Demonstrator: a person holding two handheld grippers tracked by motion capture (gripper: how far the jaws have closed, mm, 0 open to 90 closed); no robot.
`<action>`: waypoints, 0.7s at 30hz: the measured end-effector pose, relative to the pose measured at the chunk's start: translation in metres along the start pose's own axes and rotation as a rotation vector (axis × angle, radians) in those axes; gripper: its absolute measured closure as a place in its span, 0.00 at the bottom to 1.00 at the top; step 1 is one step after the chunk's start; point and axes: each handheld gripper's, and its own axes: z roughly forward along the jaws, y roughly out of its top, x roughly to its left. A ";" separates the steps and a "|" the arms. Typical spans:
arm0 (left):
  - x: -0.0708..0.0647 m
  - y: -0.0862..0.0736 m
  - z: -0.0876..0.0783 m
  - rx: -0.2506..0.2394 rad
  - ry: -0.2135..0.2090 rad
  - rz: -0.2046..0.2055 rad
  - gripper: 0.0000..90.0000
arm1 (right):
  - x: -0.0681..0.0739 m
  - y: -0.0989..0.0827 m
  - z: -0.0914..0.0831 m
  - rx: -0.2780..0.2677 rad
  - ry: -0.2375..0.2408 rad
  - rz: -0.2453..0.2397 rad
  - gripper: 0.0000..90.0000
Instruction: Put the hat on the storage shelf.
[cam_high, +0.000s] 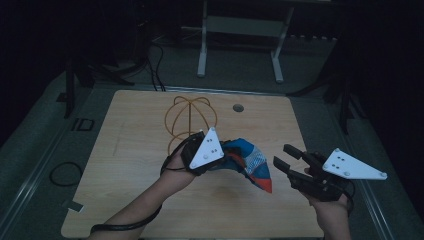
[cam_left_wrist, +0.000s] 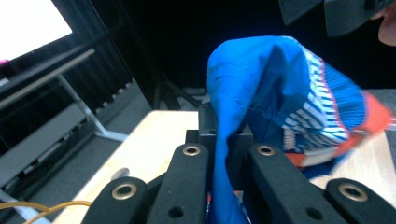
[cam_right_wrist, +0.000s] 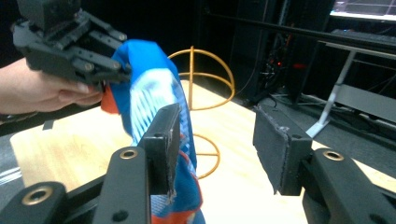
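Hanging from clamped left gripper (cam_high: 225, 150): blue-orange cloth (cam_high: 250, 162), above table (cam_high: 130, 150) | right gripper (cam_high: 287, 157) jaws apart, just beside cloth's low end | wire stand (cam_high: 192, 117) behind.

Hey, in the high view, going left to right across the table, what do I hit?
Left claw shut on the blue and orange cloth → the cloth hanging from it → right claw, open. The orange wire stand sits farther back, above the left claw, so I leave it out of the order.
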 end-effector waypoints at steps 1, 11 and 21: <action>0.001 -0.002 -0.002 -0.016 0.006 0.006 0.99 | 0.002 -0.002 0.004 0.010 0.026 0.006 0.58; 0.016 -0.019 -0.025 -0.249 -0.207 0.054 0.99 | 0.015 -0.004 0.013 0.031 0.098 -0.037 0.63; 0.027 -0.029 -0.036 -0.407 -0.348 0.033 0.99 | 0.043 0.000 0.029 0.031 0.259 -0.045 0.62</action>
